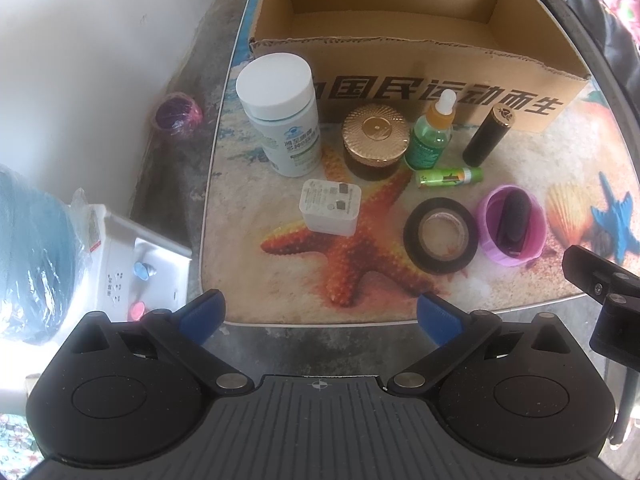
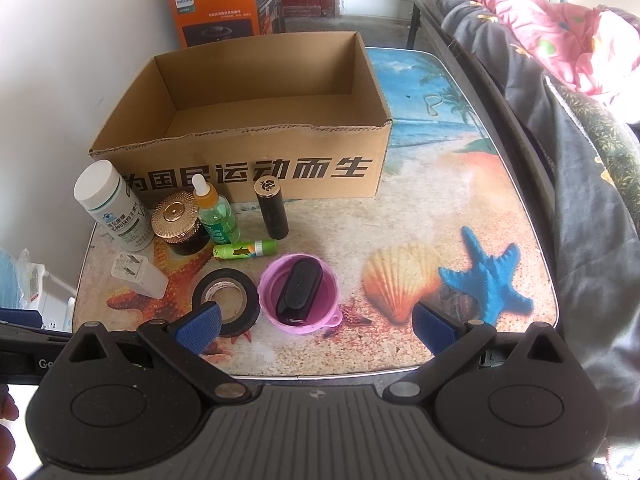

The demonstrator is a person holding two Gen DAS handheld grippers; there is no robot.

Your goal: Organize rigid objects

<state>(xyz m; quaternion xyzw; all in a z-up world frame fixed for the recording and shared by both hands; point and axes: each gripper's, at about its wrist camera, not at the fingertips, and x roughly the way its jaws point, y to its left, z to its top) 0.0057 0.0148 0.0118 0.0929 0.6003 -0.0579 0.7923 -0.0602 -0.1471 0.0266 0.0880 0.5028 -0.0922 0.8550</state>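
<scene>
An empty cardboard box [image 1: 400, 60] [image 2: 256, 160] stands at the back of the table. In front of it stand a white pill bottle [image 1: 280, 116] [image 2: 110, 204], a gold-lidded jar [image 1: 376, 140] [image 2: 178, 222], a green dropper bottle [image 1: 432, 132] [image 2: 216, 210] and a dark tube [image 1: 488, 134] [image 2: 272, 210]. Nearer lie a green battery [image 1: 448, 177] [image 2: 246, 249], a white charger plug [image 1: 330, 206] [image 2: 138, 274], a black tape roll [image 1: 440, 234] [image 2: 226, 294] and a purple cup [image 1: 512, 226] [image 2: 300, 292] holding a dark object. My left gripper [image 1: 320, 320] and right gripper [image 2: 316, 326] hover open over the table's near edge, holding nothing.
The table [image 2: 460, 208] carries a beach print with starfish and shell. A bed with grey and pink bedding [image 2: 560, 60] runs along its right side. A white wall, an orange box [image 2: 228, 4], a pink cup on the floor [image 1: 178, 112] and a water dispenser [image 1: 132, 264] sit to the left.
</scene>
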